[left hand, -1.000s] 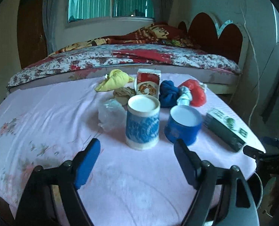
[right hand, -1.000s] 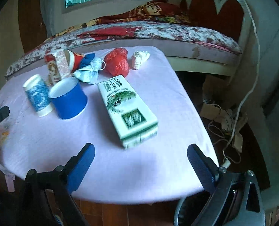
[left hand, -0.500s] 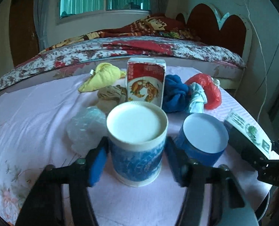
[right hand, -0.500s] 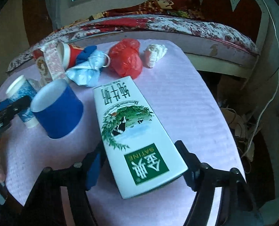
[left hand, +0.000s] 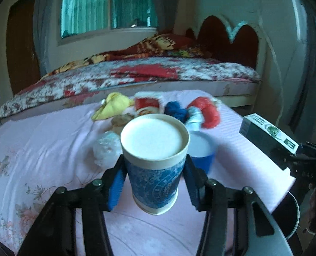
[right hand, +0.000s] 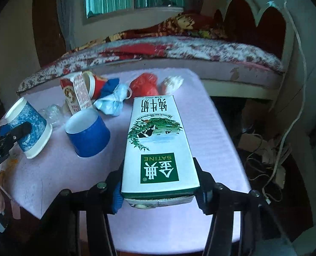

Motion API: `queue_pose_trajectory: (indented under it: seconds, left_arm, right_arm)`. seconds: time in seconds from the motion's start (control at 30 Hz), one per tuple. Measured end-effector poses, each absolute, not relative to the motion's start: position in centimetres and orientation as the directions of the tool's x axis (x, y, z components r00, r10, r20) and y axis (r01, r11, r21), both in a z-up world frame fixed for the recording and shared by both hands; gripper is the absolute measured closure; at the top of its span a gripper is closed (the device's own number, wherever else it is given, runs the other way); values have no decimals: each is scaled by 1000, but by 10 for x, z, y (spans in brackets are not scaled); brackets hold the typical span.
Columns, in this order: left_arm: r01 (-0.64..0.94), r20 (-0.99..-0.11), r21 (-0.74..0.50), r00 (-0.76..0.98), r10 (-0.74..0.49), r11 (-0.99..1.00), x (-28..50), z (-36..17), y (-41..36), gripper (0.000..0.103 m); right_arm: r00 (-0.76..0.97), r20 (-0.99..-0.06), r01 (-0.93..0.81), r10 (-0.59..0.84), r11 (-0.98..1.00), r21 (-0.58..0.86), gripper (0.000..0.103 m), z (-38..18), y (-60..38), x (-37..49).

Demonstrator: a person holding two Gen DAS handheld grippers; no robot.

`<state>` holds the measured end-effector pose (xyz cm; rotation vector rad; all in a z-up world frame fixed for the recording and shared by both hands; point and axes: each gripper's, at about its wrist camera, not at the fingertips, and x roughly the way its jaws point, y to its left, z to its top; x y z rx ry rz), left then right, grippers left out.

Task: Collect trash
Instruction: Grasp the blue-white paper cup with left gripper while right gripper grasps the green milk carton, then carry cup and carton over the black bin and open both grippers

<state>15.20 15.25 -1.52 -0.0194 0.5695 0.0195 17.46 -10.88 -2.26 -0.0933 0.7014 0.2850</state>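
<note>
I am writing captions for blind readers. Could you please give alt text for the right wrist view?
The right claw grips a white and green milk carton by its near end, above a pink-covered table. Behind it lie a blue cup, crumpled bags and other trash; at far left the left claw holds a patterned paper cup. A bed fills the background.

Counts: 3 cups, patterned (right hand: 28, 131), blue (right hand: 87, 135), red (right hand: 94, 84). 2 cartons, green-white (right hand: 158, 147), red (right hand: 75, 95). 2 grippers. 1 red bag (right hand: 145, 84), 1 yellow wad (left hand: 113, 106), 1 clear bag (left hand: 105, 147), 1 white wad (right hand: 172, 84).
</note>
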Motion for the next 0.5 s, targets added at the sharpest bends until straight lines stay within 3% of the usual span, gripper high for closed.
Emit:
queue_pose_trajectory:
  seconds: [0.23, 0.5]
  left_arm:
    - [153, -516, 28, 849, -117, 988, 127, 1, 76, 50]
    - [400, -548, 25, 772, -322, 916, 107, -7, -27, 50]
  right_arm:
    - [765, -624, -189, 158, 982, 17, 47, -10, -197, 124]
    - [734, -675, -70, 74, 997, 33, 47, -32, -302, 62]
